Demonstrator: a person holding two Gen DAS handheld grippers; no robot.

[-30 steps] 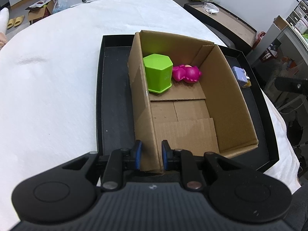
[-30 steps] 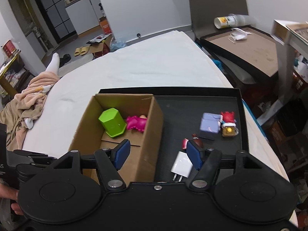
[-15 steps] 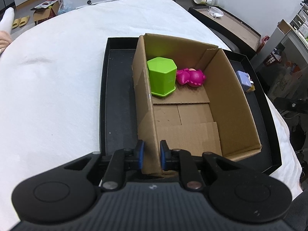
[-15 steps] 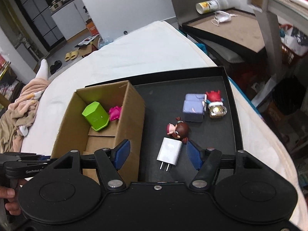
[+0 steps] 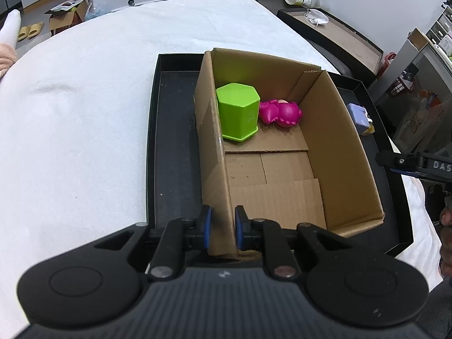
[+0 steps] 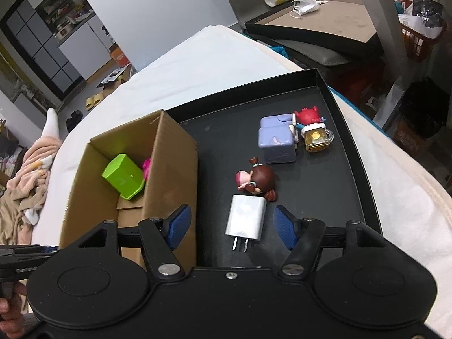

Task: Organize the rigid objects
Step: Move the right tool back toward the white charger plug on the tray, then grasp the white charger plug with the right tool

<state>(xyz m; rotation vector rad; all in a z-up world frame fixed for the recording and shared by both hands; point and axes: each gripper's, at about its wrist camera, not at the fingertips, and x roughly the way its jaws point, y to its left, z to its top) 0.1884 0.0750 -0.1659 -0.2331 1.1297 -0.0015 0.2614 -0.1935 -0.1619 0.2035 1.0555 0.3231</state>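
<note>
Right wrist view: the right gripper (image 6: pixel 231 224), jaws wide, now hovers nearer the white charger (image 6: pixel 246 218); the brown-haired doll (image 6: pixel 258 180) touches it. The left gripper (image 5: pixel 221 226) stays clamped on the cardboard box (image 5: pixel 214 147) wall.

The cardboard box (image 6: pixel 169 169) stands in the tray (image 6: pixel 350 152), left of the charger (image 6: pixel 245 220) and figurines (image 6: pixel 257 180).

White wall (image 6: pixel 158 5), grey floor (image 5: pixel 34 32), dark cabinet (image 6: pixel 48 48)
</note>
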